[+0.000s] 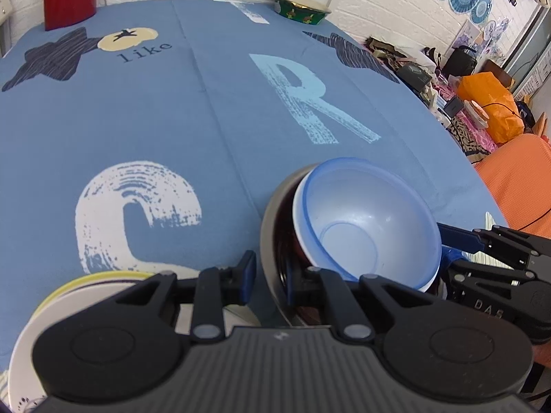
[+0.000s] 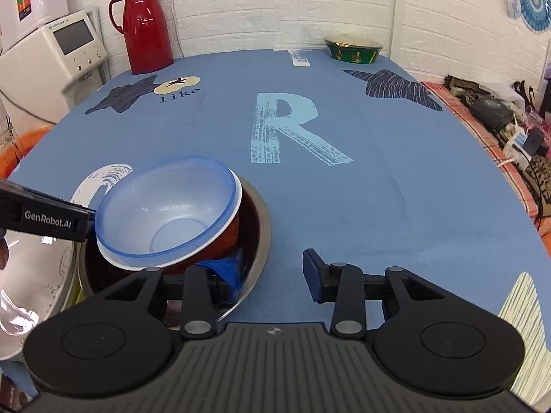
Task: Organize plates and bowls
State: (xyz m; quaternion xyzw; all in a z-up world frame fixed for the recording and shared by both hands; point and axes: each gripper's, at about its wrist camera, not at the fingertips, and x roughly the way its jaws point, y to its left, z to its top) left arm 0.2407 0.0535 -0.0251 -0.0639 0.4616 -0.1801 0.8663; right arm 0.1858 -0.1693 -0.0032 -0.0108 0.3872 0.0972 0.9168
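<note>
Most of the stacking looks done, as far as these views show. Near the front edge of the table (image 2: 396, 179) stands a steel bowl (image 2: 260, 237); inside it sits a red bowl (image 2: 227, 237), tilted, and nested in that a pale blue bowl (image 2: 172, 213) with a white rim beneath its own; the three make one leaning stack rather than a settled one. Just to the left of the stack, at the front left corner, lies a pile of plates (image 1: 89, 292), a white one uppermost over a yellow-edged one; their exact count I cannot tell, since the gripper body hides much of them.

The left gripper (image 1: 270, 280) has its jaws parted; they straddle the near wall of the steel bowl, one finger outside and one inside, with a gap on either side, so it holds nothing. The right gripper (image 2: 275, 272) is spread wide; its left finger reaches into the steel bowl under the red one, its right finger hangs over bare cloth; whether that inner pad presses the red bowl is unclear, but the jaws are clamped on nothing.

Left to do, in my judgement: settle the tilted bowls level in the steel one, and fetch the green patterned bowl (image 2: 353, 50) from the far right corner, well apart from the rest. The red jug (image 2: 144, 24) at the far left corner is no part of the job.
</note>
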